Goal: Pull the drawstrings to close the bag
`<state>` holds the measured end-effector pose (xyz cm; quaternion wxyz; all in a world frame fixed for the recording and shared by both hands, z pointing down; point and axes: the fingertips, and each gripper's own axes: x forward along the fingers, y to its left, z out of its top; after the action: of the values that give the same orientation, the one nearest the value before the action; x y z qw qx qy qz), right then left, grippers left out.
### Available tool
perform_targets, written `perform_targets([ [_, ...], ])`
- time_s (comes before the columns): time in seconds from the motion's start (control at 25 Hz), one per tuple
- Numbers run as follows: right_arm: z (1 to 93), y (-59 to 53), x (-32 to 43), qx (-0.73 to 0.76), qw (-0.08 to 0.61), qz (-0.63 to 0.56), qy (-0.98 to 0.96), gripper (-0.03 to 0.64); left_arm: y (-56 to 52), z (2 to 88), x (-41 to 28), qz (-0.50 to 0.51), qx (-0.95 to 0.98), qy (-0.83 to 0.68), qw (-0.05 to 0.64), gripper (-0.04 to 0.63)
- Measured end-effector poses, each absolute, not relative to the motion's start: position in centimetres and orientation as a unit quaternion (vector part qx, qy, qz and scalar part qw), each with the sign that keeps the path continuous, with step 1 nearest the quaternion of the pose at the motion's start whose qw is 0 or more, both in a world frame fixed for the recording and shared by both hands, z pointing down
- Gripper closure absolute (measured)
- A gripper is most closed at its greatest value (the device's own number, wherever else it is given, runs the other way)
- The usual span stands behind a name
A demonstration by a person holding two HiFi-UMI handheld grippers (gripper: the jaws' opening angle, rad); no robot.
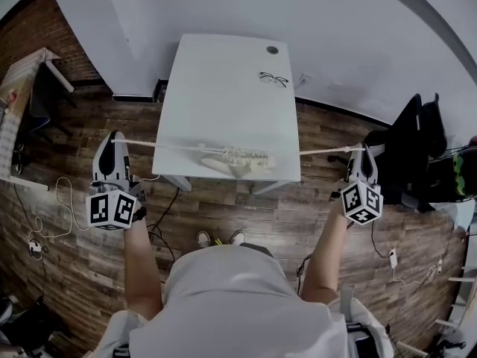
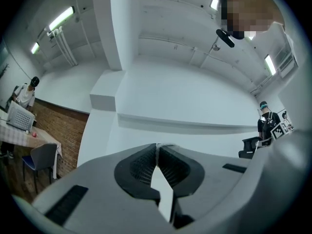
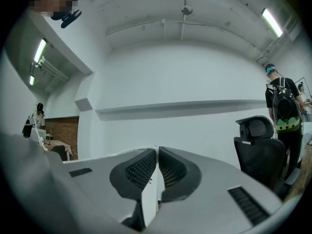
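Wood-plank floor below me, white counter straight ahead, a pair of eyeglasses lying near its far right corner. The pale drawstring bag sits bunched and puckered at the counter's near edge, right in the middle. My left hand-held gripper is out wide past the counter's left side, jaws pressed together on the left drawstring, which runs taut from the bag to my jaw tips. My right hand-held gripper is out past the right side, jaws pinched shut on the right drawstring, and that cord is stretched straight too. Both cords lie in one line across the bag.
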<state>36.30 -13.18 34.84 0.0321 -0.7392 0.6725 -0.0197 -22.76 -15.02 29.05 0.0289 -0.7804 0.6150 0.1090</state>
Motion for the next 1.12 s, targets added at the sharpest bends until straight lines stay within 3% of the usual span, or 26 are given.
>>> perform_targets([
  [1.12,29.4,-8.8,29.8,-0.68,0.053,0.017,0.731,0.573,-10.3,27.4,-15.2,0.173,-0.842,0.511,-0.02,0.575],
])
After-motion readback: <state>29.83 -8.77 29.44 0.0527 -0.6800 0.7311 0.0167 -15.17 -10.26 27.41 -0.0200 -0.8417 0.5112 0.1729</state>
